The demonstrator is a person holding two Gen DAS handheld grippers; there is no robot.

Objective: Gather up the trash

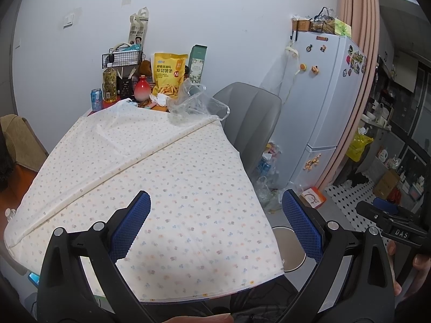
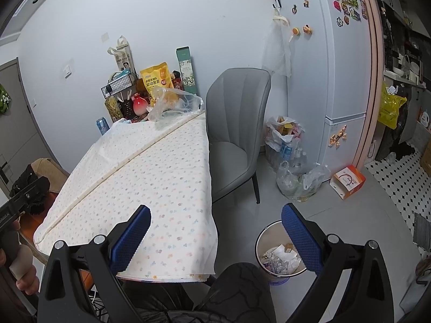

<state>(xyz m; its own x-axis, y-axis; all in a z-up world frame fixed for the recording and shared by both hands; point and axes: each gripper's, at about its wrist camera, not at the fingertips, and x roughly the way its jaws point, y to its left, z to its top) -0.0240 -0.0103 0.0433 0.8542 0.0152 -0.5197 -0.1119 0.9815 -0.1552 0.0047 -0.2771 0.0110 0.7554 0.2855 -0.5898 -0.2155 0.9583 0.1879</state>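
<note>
The right gripper [image 2: 215,226] partly hides the trash bin [image 2: 262,238]; its contents are unclear.

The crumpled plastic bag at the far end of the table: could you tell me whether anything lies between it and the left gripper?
Nothing visible does: only bare flowered tablecloth lies between the open left gripper and the plastic bag.

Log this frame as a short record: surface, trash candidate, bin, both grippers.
surface: table under a white floral cloth
trash candidate: crumpled clear plastic bag at the far edge, by the yellow snack bag
bin: round white wastebasket on the floor, holding paper scraps
left gripper: open, holding nothing
right gripper: open, holding nothing
</note>
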